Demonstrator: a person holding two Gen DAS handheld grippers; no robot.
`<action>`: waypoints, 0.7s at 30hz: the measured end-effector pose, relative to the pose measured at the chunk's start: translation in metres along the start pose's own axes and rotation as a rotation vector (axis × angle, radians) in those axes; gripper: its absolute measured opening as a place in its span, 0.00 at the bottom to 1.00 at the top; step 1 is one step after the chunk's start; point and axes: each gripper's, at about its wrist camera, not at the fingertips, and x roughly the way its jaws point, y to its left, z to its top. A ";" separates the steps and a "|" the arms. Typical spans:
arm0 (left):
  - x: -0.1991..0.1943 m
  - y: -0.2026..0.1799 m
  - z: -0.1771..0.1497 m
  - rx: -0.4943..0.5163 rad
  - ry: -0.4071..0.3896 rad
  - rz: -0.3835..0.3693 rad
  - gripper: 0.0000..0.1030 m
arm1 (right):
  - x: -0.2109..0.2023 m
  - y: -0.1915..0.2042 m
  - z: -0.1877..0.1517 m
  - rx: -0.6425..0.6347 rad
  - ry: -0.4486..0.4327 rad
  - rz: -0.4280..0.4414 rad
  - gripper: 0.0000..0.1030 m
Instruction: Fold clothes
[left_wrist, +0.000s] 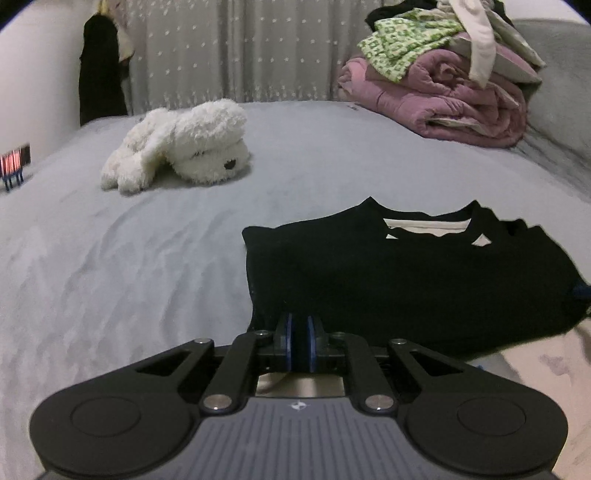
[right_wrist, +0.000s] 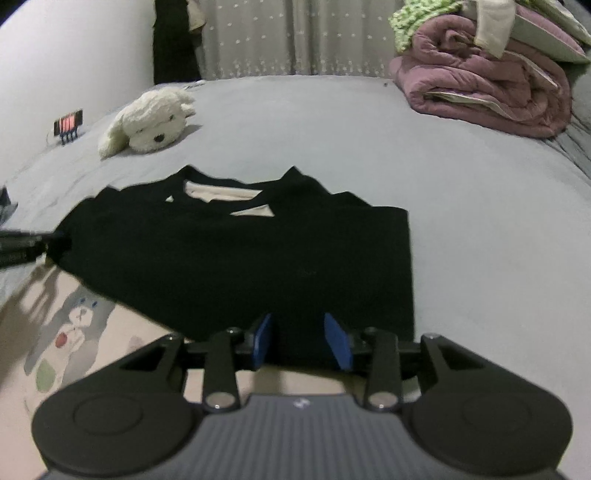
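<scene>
A black garment (left_wrist: 406, 273) with a cream inner collar lies folded on the grey bed; it also shows in the right wrist view (right_wrist: 240, 258). My left gripper (left_wrist: 300, 332) sits at the garment's near left edge with its blue pads nearly together on black fabric. My right gripper (right_wrist: 301, 341) is at the garment's near edge, its blue pads apart with black cloth lying between them. The left gripper's tip shows in the right wrist view (right_wrist: 22, 243) at the garment's left side.
A white plush dog (left_wrist: 184, 147) lies on the grey bed (left_wrist: 110, 258) to the far left. A rolled pink quilt (left_wrist: 443, 103) topped with clothes stands at the far right. A cream printed cloth (right_wrist: 74, 332) lies under the garment's near edge. Curtains hang behind.
</scene>
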 end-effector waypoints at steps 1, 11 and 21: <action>0.000 0.001 0.000 -0.004 0.002 -0.003 0.09 | 0.000 0.003 0.000 -0.011 -0.001 -0.002 0.34; 0.001 0.004 0.000 -0.048 0.016 -0.009 0.10 | 0.020 0.034 0.023 -0.037 -0.031 0.063 0.37; 0.001 0.009 0.003 -0.086 0.035 -0.021 0.10 | 0.074 0.061 0.059 -0.014 -0.027 -0.008 0.41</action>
